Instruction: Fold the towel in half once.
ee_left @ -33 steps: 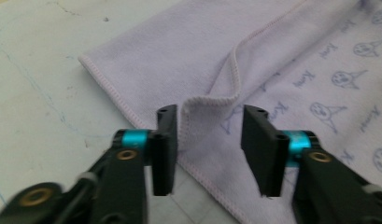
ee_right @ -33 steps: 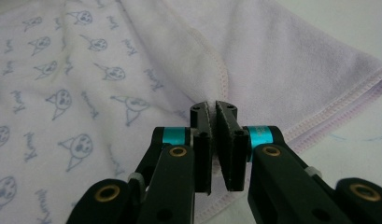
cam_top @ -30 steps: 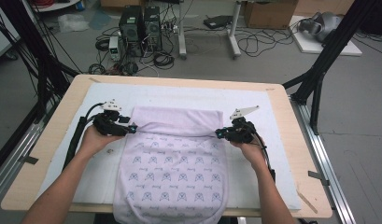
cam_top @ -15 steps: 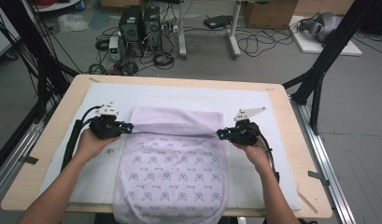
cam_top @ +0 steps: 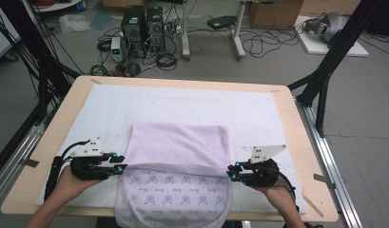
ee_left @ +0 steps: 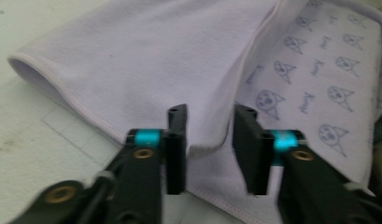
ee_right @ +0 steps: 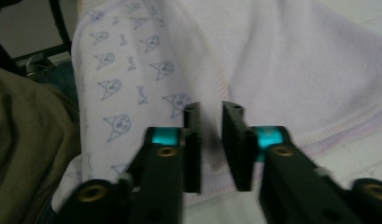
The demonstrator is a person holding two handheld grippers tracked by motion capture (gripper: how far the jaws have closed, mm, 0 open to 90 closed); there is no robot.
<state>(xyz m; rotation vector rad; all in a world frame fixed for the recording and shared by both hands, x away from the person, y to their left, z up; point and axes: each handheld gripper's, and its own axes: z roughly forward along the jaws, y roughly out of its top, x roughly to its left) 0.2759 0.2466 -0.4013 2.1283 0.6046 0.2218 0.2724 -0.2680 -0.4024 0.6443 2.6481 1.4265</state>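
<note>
While the towel point(cam_top: 178, 161) hung off the table's point(cam_top: 287, 102) near edge, partly cut off, left gripper point(ee_left: 209, 140) and right gripper point(ee_right: 211, 140) had just been opening; both flanked its folded edge, jaws narrowly parted, edge between, unpinched.

A lavender towel point(ee_left: 319, 79) carries a repeating print of cat-face emblems, each paired with a short script word — too small and blurred to read. No other lettering, label or number is legible.
</note>
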